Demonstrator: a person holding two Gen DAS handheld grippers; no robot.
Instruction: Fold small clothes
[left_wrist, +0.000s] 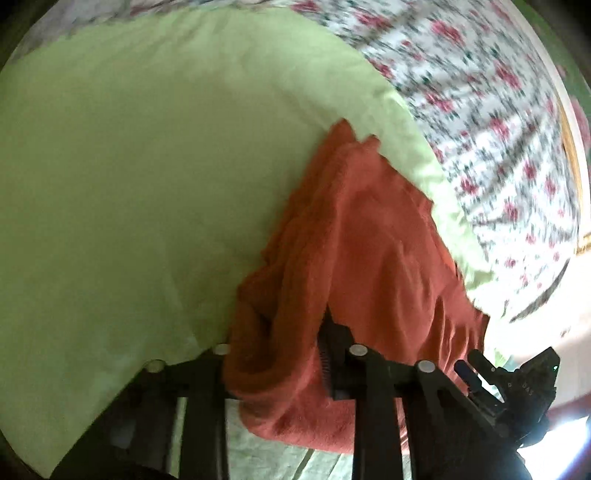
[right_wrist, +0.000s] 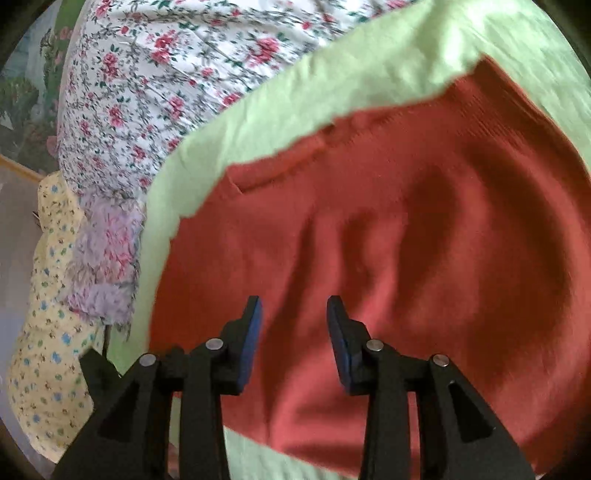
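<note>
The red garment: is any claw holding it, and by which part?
The left claw is shut on a bunched fold of the red garment; which part cannot be told. The right claw is open, holding nothing.

green sheet (left_wrist: 129, 166), floral bedspread (right_wrist: 147, 74), bright daylight

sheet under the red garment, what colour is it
Plain light green sheet, clearest in the left wrist view; the garment lies on it.
</note>
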